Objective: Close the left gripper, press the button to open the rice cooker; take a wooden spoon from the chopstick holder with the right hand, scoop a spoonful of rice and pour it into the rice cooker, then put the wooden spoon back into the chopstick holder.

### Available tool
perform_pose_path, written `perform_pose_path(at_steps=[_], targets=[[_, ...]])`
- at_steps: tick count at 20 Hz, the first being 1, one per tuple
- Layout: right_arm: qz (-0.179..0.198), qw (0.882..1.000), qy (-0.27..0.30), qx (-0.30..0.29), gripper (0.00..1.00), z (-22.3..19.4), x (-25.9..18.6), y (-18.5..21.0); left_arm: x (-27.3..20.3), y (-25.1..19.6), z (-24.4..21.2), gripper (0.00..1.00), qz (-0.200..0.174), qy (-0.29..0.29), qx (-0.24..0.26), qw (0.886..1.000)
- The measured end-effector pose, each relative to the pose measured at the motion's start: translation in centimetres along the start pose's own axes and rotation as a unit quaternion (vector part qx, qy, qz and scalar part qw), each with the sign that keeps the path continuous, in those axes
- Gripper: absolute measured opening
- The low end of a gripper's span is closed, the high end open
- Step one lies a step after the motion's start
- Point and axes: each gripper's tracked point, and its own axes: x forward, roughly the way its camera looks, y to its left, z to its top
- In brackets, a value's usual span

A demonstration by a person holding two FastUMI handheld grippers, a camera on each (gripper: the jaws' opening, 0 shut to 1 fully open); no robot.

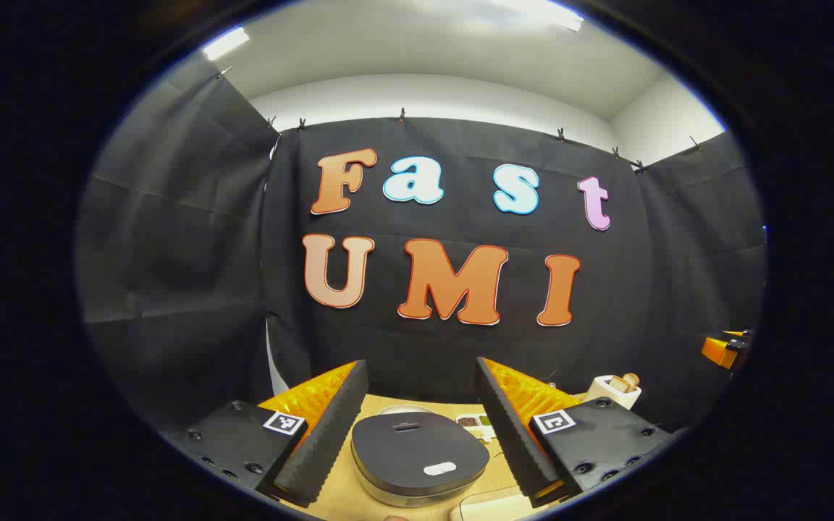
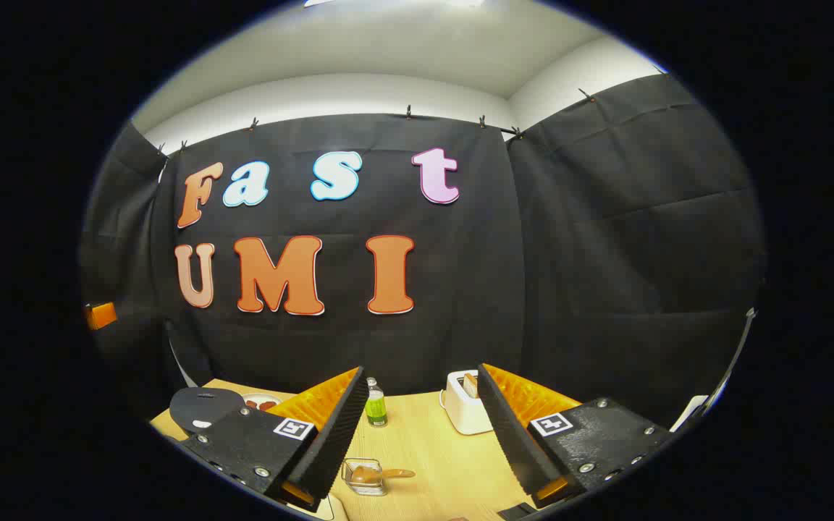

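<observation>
- Left gripper (image 1: 420,427) hangs with its jaws spread wide above the tabletop (image 1: 337,492), nothing between them.
- Between its fingers, at 6 o'clock in the left gripper view, sits the rice cooker (image 1: 419,456), its dark lid down and a pale button (image 1: 439,469) near the front edge.
- Behind the cooker, toward 5 o'clock, a small dish (image 1: 476,423) of what may be grains rests on the tabletop; the contents are too small to tell for certain.
- At 4 o'clock in the same view stands a white holder (image 1: 611,391) with wooden pieces poking from its top.
- Right gripper (image 2: 423,427) likewise stands wide open over the tabletop (image 2: 431,449), gripping nothing.
- Near 6 o'clock in the right gripper view, a clear glass container (image 2: 364,477) holds a wooden spoon (image 2: 381,474), the handle pointing to 3 o'clock.
- Farther back, a small bottle of green liquid (image 2: 376,404) stands just beside the right gripper's left finger, and a white toaster (image 2: 462,404) sits beside the other finger.
- At 8 o'clock, the rice cooker's dark lid (image 2: 203,407) shows past the finger.
</observation>
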Motion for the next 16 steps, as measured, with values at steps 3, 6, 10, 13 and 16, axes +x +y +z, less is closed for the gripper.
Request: perform_pose_path(at_steps=[3, 6, 10, 13, 16], targets=[[0.022, 1.000, -0.003, -0.003, 0.93, -0.3, 0.7, -0.5, -0.8, -0.8, -0.2, 0.98, 0.020, 0.006, -0.001, 1.000], [0.022, 1.000, 0.013, 0.008, 0.93, -1.3, 0.8, -1.4, -1.5, -1.5, -0.1, 0.99, 0.024, -0.007, 0.003, 1.000], [0.013, 1.000, 0.004, 0.015, 0.93, -0.6, 0.1, -1.3, -1.5, -1.6, -0.1, 1.00, 0.007, 0.007, 0.003, 1.000], [0.002, 1.000, -0.008, 0.001, 0.93, -0.2, -0.5, -0.8, -0.8, -1.2, 1.5, 0.98, -0.004, -0.003, 0.000, 1.000], [0.011, 1.000, -0.014, 0.001, 0.93, -0.1, -0.8, 0.9, -0.7, -0.1, 2.0, 0.97, -0.001, -0.006, 0.012, 1.000]])
